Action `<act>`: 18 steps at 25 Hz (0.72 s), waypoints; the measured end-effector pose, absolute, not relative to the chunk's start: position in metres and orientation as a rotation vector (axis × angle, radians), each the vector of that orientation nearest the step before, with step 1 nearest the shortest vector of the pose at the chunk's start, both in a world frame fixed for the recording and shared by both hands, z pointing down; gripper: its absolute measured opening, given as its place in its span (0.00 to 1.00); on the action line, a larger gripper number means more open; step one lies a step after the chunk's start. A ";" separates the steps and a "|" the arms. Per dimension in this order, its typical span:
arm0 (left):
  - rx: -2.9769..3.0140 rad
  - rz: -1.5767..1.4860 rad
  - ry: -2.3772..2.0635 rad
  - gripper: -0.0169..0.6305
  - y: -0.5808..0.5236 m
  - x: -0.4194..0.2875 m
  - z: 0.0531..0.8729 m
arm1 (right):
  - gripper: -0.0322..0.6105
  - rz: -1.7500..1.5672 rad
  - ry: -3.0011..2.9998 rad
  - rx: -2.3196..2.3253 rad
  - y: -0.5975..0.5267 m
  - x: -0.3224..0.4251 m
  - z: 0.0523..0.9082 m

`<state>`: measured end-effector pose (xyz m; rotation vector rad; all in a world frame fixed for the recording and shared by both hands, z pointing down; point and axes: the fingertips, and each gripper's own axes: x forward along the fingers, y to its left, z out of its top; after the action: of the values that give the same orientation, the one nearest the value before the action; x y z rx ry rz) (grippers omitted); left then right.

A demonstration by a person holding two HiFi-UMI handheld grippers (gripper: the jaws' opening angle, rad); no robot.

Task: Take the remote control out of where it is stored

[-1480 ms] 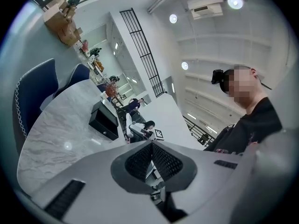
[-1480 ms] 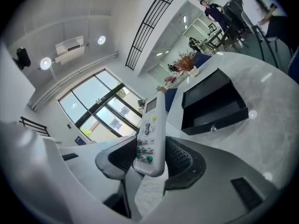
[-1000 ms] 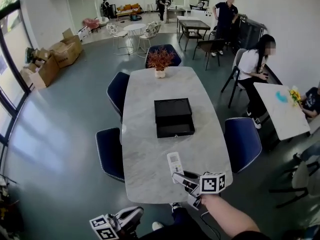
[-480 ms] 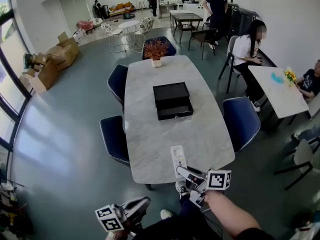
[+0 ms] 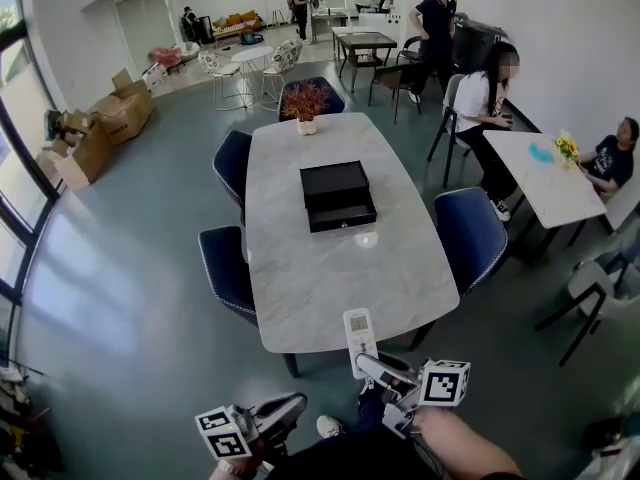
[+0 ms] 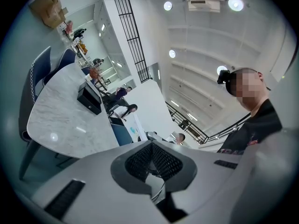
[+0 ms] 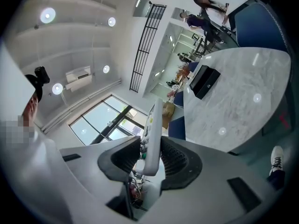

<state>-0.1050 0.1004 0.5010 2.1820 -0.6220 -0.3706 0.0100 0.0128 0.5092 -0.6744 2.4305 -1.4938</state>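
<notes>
Head view: slim white remote control, small screen at its top, pinched by the lower end in the right tongs, held by the near end of the oval, grey-veined marble worktop; matte black box at mid-worktop; blue padded chairs around; smooth teal floor. Left gripper view: left tongs pressed together on nothing. Right gripper view: ribbed dark pads, having just been closing, clamped on the remote control's flat faces.

A marble table, blue chairs — teal floor.

Grey left claw, grey right claw, black-and-white marker cubes; ribbed dark pads
</notes>
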 end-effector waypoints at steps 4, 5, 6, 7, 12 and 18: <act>2.183 -0.358 -0.585 0.04 0.114 -0.092 0.499 | 0.27 -1.545 2.331 -0.568 0.048 0.008 0.498; 2.184 -0.356 -0.580 0.04 0.116 -0.087 0.498 | 0.27 -1.552 2.318 -0.555 0.055 0.011 0.497; 2.186 -0.355 -0.577 0.04 0.118 -0.083 0.498 | 0.27 -1.551 2.326 -0.559 0.061 0.015 0.497; 2.187 -0.356 -0.576 0.04 0.119 -0.080 0.497 | 0.27 -1.540 2.352 -0.578 0.065 0.020 0.498; 2.182 -0.366 -0.575 0.04 0.127 -0.058 0.499 | 0.27 -1.523 2.433 -0.614 0.080 0.041 0.504; 2.167 -0.384 -0.606 0.04 0.142 -0.024 0.503 | 0.27 -1.580 2.403 -0.492 0.102 0.058 0.501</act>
<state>-0.0244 0.1418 0.5030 2.1668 -0.6060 -0.3840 0.0578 0.1020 0.5006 -0.4922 2.4029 -1.5800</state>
